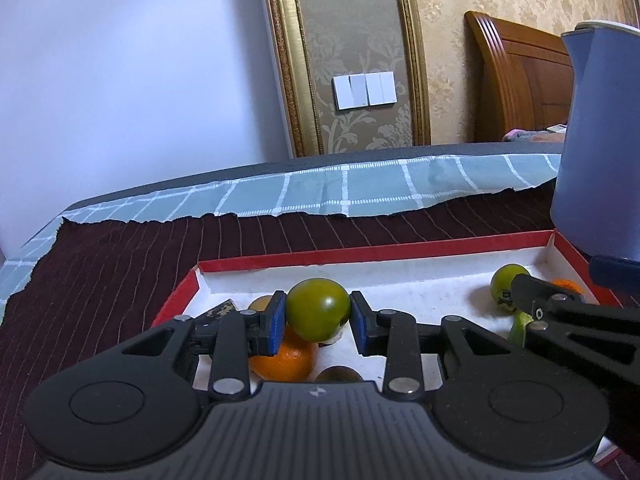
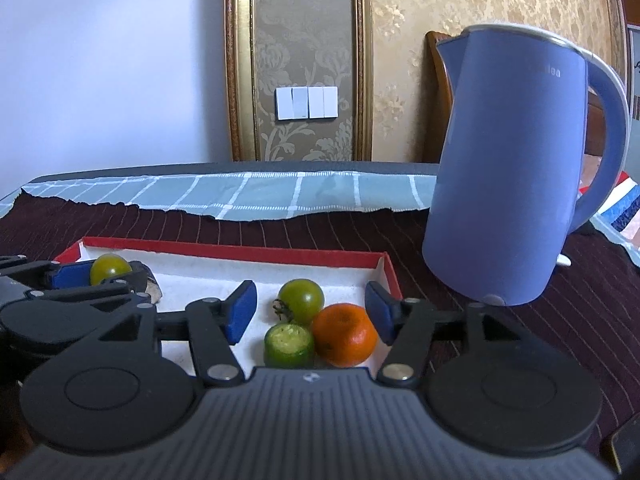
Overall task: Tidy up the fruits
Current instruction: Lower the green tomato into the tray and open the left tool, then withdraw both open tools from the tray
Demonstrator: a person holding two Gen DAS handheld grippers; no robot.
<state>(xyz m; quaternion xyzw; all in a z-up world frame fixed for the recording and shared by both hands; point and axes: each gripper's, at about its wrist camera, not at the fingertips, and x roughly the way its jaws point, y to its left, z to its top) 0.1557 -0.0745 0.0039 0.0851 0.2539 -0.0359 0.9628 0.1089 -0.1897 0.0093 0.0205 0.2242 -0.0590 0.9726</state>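
Left tool [image 1: 318,314]: its blue pads press on either side of a green tomato [image 1: 318,308], which it holds just above the other fruit at the left end of the tray. From the right wrist view the same tool sits at the far left with the fruit between its pads.
Fruit under the left tool: an orange [image 1: 286,360] lies directly below the held tomato, and a dark rounded fruit [image 1: 338,374] sits beside it, mostly hidden; what it is I cannot tell.
Tray [image 2: 240,250]: a shallow white box with a red rim, long axis running left to right across the dark striped cloth [image 2: 360,232] on the surface.
Right tool [image 2: 312,316]: jaws stand apart and hold nothing; the pads touch no fruit.
Fruit at the right tool: a second green tomato [image 2: 302,300], a cut green piece [image 2: 289,344] and a small orange [image 2: 346,334] lie clustered, touching one another, in the gap straight ahead between the fingers, at the right end of the tray.
Deciding relation: the cluster lies dead ahead of the right tool, the orange nearest its right pad [image 2: 380,316], the cut piece low and central. My judgement is that closing on one fruit needs the tool shifted sideways first, or it will nudge the neighbours.
Kettle [image 2: 512,168]: blue, upright on the cloth just right of the tray, close to the right tool's outer side.
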